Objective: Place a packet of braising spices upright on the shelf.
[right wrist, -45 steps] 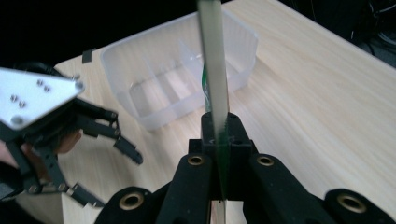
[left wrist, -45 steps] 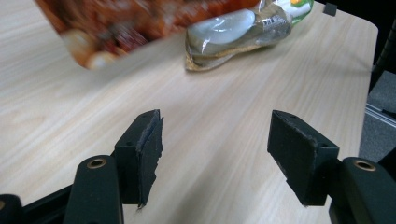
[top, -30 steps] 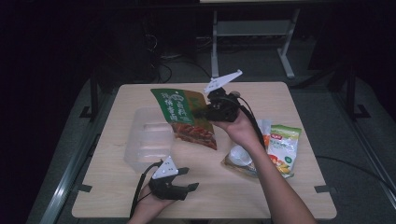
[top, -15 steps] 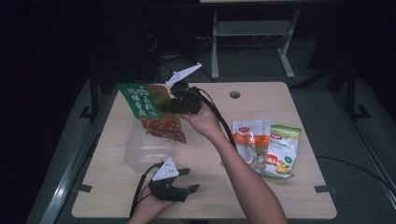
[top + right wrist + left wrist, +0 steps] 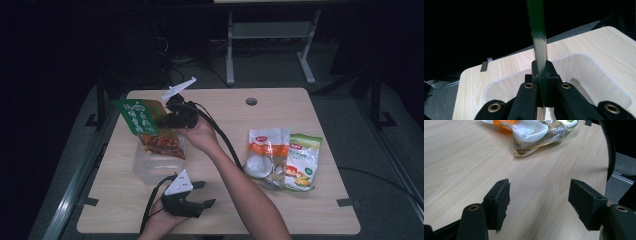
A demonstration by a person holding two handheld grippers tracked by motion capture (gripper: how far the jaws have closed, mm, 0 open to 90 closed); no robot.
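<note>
High view, far left first: the green snack bag (image 5: pixel 150 127) hangs in the air over the clear plastic tub (image 5: pixel 150 167) near the left edge of the table (image 5: pixel 300 210), its lower end dipping towards the tub's opening. The right gripper (image 5: pixel 172 117) has it pinched; in the right gripper view the jaws are pressed together on the bag's thin flat edge (image 5: pixel 539 50), with the tub's rim (image 5: pixel 599 67) right below. That bag looks light and floppy to me, crinkly film that could slide or fold, so the flat seam the jaws hold now seems the safest spot; squeezing the filled middle would likely crush whatever is inside.

Nearer the person, the left gripper (image 5: pixel 192 200) rests low at the table's front edge, jaws spread with nothing between them, as the left gripper view makes plain (image 5: pixel 539 202).

Further right lie the orange packet (image 5: pixel 265 150) and the green corn packet (image 5: pixel 302 162), side by side and touching.

Compared with a second ago, the bag has travelled from mid-table, near those two packets, leftwards and a little lower to above the tub. The left gripper has not budged.
</note>
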